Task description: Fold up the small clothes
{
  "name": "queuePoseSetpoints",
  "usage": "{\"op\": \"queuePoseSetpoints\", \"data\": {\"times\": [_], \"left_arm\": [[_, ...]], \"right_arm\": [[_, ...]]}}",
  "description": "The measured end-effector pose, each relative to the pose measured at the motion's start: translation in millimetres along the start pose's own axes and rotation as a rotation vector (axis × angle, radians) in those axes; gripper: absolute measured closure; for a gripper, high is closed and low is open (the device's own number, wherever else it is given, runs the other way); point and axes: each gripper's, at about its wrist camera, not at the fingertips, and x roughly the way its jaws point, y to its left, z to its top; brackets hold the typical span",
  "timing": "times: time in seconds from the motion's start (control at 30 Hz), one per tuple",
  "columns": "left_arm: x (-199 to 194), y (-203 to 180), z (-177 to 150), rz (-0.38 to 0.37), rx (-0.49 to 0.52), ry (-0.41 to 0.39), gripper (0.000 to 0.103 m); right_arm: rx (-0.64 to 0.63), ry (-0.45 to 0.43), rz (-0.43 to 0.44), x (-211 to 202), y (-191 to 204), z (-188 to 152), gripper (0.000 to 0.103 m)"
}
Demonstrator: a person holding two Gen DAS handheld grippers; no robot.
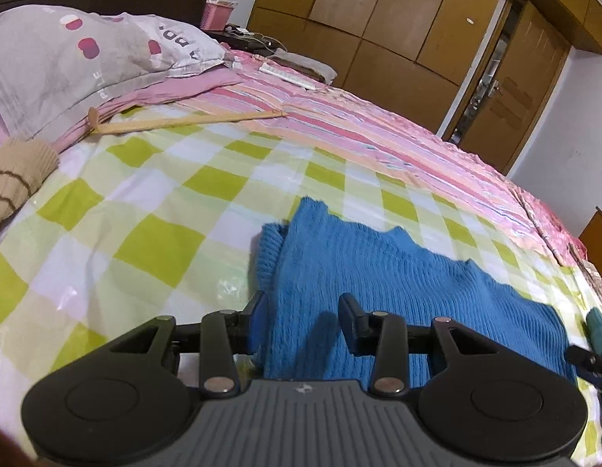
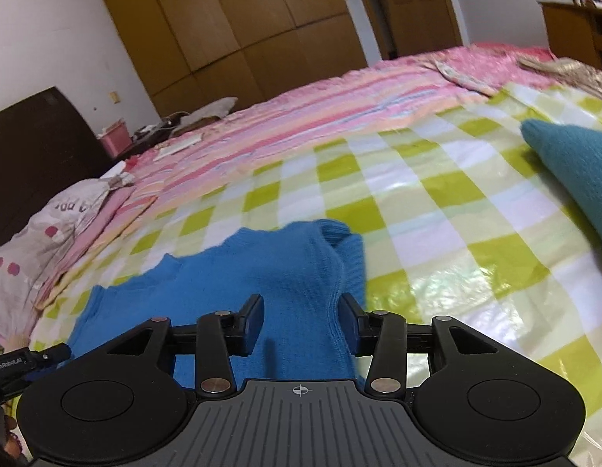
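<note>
A bright blue knitted sweater (image 1: 378, 264) lies flat on a green-and-white checked sheet (image 1: 145, 214) on a bed. Its ribbed left edge is folded over. My left gripper (image 1: 304, 313) hangs over that left edge with its jaws apart, and the knit lies under the gap, not pinched. In the right wrist view the same sweater (image 2: 281, 264) has its right side folded inward. My right gripper (image 2: 301, 313) stands open over this fold, with the cloth loose below the fingers.
A teal garment (image 2: 573, 163) lies to the right of the sweater, and a beige striped knit (image 1: 13, 179) to the far left. A grey spotted pillow (image 1: 67, 58) and a wooden stick (image 1: 184, 120) lie further back. Brown wardrobes (image 1: 378, 19) stand behind the bed.
</note>
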Motion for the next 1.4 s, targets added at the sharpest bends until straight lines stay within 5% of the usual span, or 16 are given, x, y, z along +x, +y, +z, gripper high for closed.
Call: {"op": "queuePoseSetpoints", "data": {"times": [0.23, 0.43, 0.57, 0.7, 0.77, 0.8, 0.83, 1.07, 1.3, 1.4], "left_arm": [[0, -3, -12, 0.031, 0.034, 0.014, 0.058], [5, 6, -14, 0.03, 0.031, 0.045, 0.051], [4, 11, -12, 0.028, -0.005, 0.054, 0.05], [1, 7, -13, 0.036, 0.012, 0.042, 0.051], [1, 5, -13, 0.035, 0.023, 0.038, 0.051], [1, 5, -13, 0.034, 0.026, 0.038, 0.051], [1, 5, -13, 0.033, 0.028, 0.037, 0.051], [6, 9, -13, 0.014, 0.032, 0.043, 0.05], [8, 12, -13, -0.003, 0.032, 0.047, 0.05], [9, 12, -13, -0.007, 0.031, 0.048, 0.05]], "right_arm": [[-0.007, -0.009, -0.074, 16, 4, 9, 0.061], [-0.002, 0.091, -0.204, 26, -15, 5, 0.066], [-0.015, 0.09, -0.216, 22, -16, 4, 0.066], [-0.066, -0.004, -0.166, 12, 0, 16, 0.061], [-0.088, -0.021, -0.133, 15, 9, 27, 0.047], [-0.093, -0.03, -0.122, 18, 12, 31, 0.028], [-0.099, -0.041, -0.113, 23, 15, 35, 0.021], [-0.102, 0.0, -0.156, 65, 15, 48, 0.002], [-0.076, 0.047, -0.271, 85, 3, 41, 0.004], [-0.068, 0.046, -0.289, 84, -2, 39, 0.016]]}}
